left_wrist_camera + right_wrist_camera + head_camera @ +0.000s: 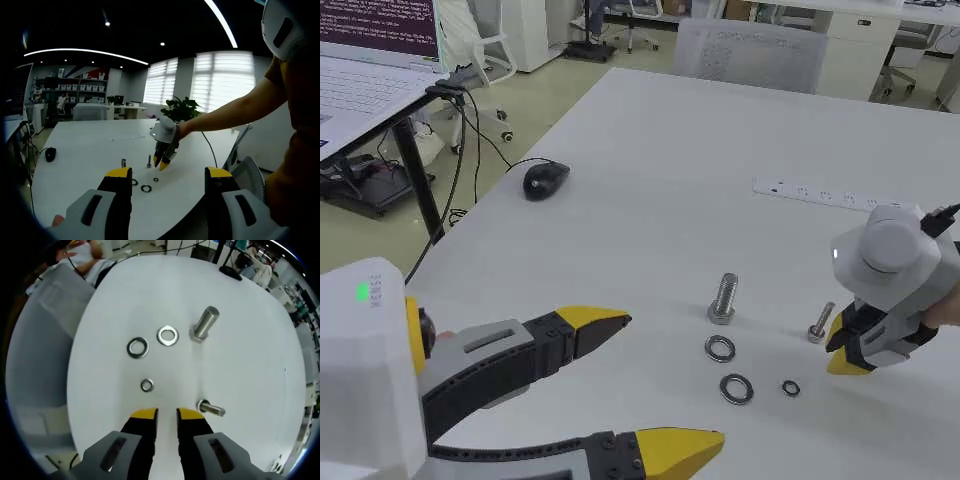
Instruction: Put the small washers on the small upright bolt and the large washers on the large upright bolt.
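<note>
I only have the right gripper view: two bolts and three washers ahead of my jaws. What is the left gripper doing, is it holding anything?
Observer: No. In the head view the left gripper has its jaws wide apart with nothing between them.
Operator: Where is it?
Observer: It is by the front edge of the table, to the left of the two large washers.
Operator: Are my own tips touching down?
Observer: It seems not. From the side, in the left gripper view, the right gripper hangs just above the tabletop, close beside the small bolt.
</note>
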Motion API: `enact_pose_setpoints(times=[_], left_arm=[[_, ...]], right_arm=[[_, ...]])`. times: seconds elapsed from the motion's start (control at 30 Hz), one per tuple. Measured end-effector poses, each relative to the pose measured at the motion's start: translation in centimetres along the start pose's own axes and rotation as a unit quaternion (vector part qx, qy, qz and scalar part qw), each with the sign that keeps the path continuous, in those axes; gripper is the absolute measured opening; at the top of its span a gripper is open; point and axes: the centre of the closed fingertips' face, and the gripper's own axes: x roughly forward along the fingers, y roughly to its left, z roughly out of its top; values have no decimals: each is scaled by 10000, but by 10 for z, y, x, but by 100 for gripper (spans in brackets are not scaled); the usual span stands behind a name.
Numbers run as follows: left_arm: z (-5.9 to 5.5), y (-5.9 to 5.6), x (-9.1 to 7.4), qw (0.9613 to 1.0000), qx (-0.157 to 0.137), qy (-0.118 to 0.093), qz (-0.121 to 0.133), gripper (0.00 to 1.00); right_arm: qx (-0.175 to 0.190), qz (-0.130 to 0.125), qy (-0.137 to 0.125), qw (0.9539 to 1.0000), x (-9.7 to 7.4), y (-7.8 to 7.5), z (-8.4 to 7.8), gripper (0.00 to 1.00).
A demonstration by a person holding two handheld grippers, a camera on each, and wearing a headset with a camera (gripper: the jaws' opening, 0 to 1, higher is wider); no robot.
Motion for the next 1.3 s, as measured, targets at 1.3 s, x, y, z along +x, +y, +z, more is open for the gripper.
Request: enact_pose_setpoints(times=[1.3], left_arm=[[-4,2,3,10000,14,45,10,58]], right_arm=[[-295,251,17,9992,30,21,22,13]])
